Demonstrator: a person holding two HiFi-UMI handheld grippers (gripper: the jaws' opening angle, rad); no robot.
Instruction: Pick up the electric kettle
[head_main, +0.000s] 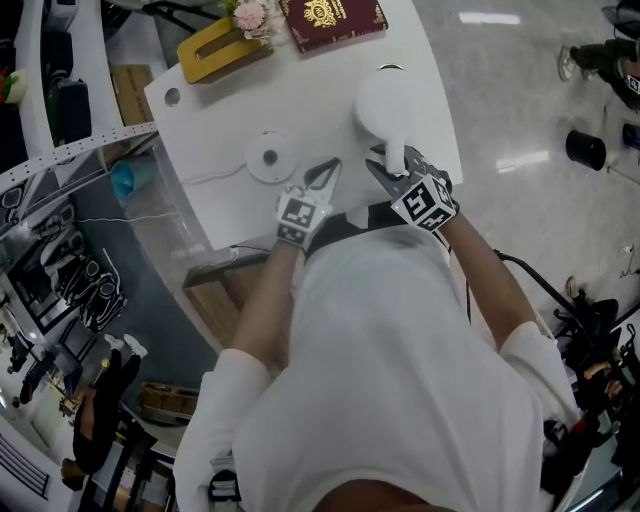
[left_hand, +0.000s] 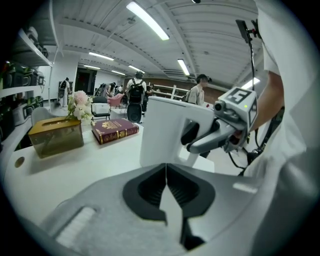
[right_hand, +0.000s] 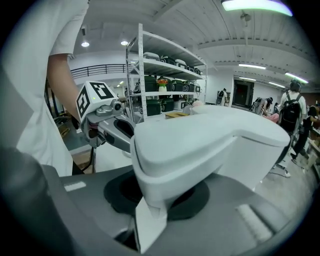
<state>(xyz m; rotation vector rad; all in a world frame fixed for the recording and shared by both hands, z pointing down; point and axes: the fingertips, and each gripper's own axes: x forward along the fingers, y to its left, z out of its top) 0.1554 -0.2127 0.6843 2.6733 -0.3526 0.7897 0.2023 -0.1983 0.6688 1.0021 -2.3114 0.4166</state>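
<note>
Right gripper (right_hand: 157, 197) – clamped on the handle (right_hand: 210, 140) of the electric kettle (head_main: 385, 100). I read this in the right gripper view, where the white handle fills the gap between the two jaws. The jaws stand partly apart and bear on the handle from both sides. In the head view the same gripper reaches in from the near edge of the table (head_main: 330, 90), pointing downward, with its marker cube (head_main: 428, 203) facing up.

Kettle location: right-hand part of the white table, off its base (head_main: 270, 157) and well apart from it. The body is upright with the handle turned toward me. I cannot tell whether its foot is touching the tabletop, because the gripper bodies hide it.

Left gripper (left_hand: 166, 170) – clenched and empty. Its own view shows the two jaw tips meeting in a closed line with nothing between them. It hangs over the near edge of the table, just beside the right gripper and between the base and the kettle, touching neither.

Other items noted: the base is a round white disc, and a cord (head_main: 215, 178) runs from it toward the left edge. At the far end lie a gold tissue box (head_main: 213, 50), pink flowers (head_main: 250, 14) and a dark red book (head_main: 330, 20), all well clear of both grippers
</note>
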